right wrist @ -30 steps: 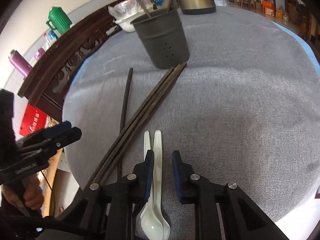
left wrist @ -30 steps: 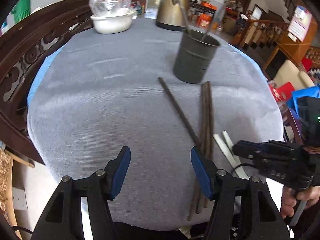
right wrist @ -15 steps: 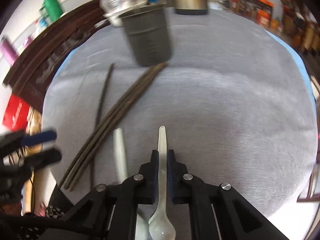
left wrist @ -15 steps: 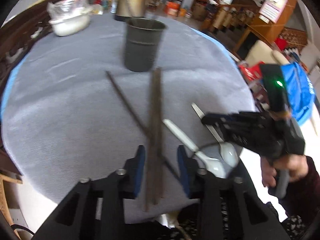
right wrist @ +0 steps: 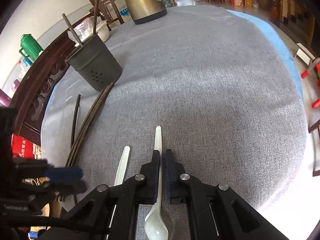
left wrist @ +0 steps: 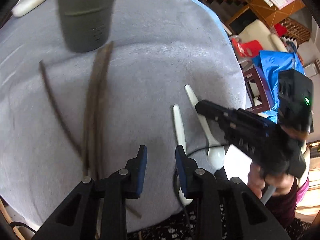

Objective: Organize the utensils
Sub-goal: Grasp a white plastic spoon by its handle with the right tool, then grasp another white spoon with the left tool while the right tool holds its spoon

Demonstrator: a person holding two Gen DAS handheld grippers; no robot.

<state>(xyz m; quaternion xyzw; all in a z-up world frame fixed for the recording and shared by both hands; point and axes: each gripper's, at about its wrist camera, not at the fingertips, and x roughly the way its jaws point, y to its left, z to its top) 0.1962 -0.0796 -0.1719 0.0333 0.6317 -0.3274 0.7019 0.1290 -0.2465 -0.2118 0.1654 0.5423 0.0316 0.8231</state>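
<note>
1. Left wrist view: the left gripper hangs partly open and holds nothing, low over the near edge of the bench.
2. A bundle of chopsticks and one loose chopstick lie on the bench to its left, not yet in the holder at the far left.
3. One white spoon lies just right of the gripper; a second spoon is gripped by the right gripper.
4. Right wrist view: the right gripper is closed on the second spoon's handle, bowl hanging near.
5. The holder already has two sticks standing in it.
6. Judged so: barely begun, with both spoons and the chopsticks left.
</note>
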